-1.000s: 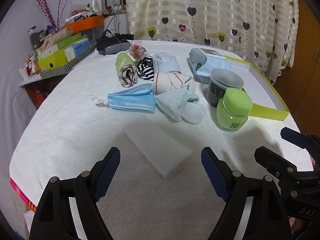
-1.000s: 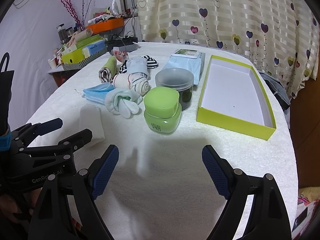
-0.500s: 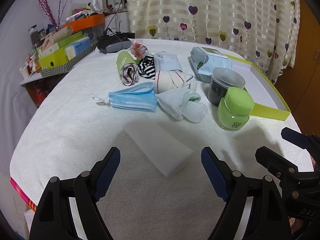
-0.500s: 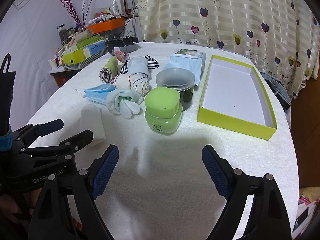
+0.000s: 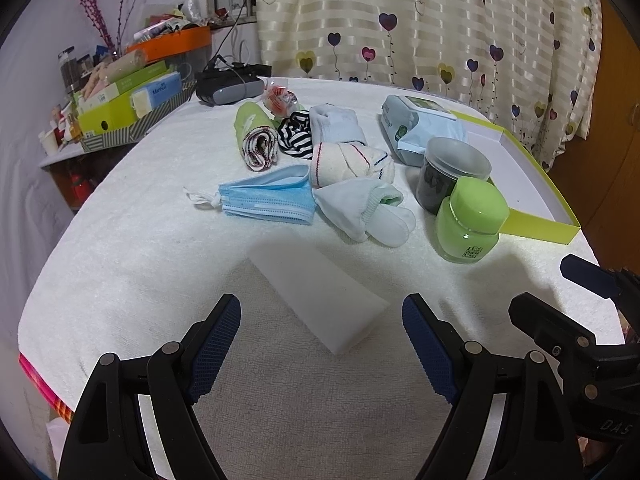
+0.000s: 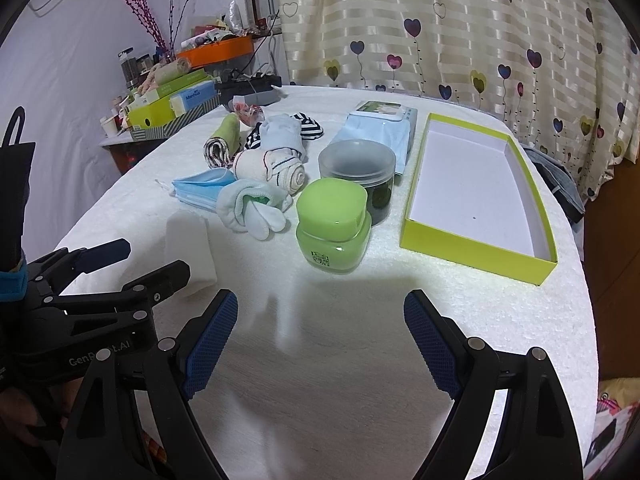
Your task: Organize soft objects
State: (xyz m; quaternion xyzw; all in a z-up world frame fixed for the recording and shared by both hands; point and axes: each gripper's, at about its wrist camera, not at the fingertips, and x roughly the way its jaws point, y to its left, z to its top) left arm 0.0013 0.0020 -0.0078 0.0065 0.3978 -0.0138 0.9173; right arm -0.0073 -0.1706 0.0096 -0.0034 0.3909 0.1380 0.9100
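Observation:
A white sponge block (image 5: pixel 318 294) lies on the white towel just ahead of my open, empty left gripper (image 5: pixel 320 344). Beyond it lie a blue face mask (image 5: pixel 268 200), a white sock bundle (image 5: pixel 366 210), a rolled cream sock (image 5: pixel 352 160), a pale blue sock (image 5: pixel 338 126), a striped sock (image 5: pixel 298 140) and a green rolled cloth (image 5: pixel 256 136). My right gripper (image 6: pixel 320 344) is open and empty, above bare towel in front of the green jar (image 6: pixel 334 226). The empty yellow-green box (image 6: pixel 476 200) lies to its right.
A dark jar with a clear lid (image 6: pixel 358 172) and a wet-wipes pack (image 6: pixel 380 128) stand behind the green jar. A black device (image 5: pixel 230 86) and a cluttered shelf of boxes (image 5: pixel 132 96) are at the far left. The table edge falls off on both sides.
Both grippers have moved very slightly forward; the objects appear marginally nearer. Nothing was taken hold of or moved.

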